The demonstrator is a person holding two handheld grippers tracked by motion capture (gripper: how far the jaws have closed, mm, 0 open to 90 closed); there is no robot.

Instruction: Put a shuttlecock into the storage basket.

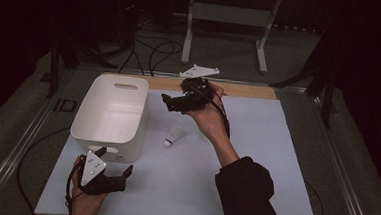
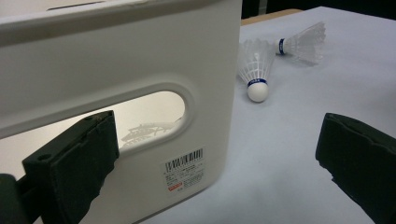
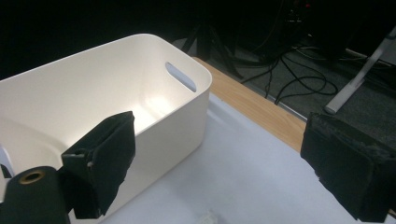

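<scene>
shuttlecock (image 1: 173, 135) beside the bin (image 1: 109, 113), a second half hidden; both grippers' jaws wide, empty

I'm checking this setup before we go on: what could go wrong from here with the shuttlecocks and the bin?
1. The nearer shuttlecock stands close beside the white bin; the open right gripper above it could bump the bin wall while reaching down.
2. Its feather skirt looks delicate, so a hard pinch may crush it.
3. The open left gripper sits near the bin's handle slot and could nudge the bin.
</scene>
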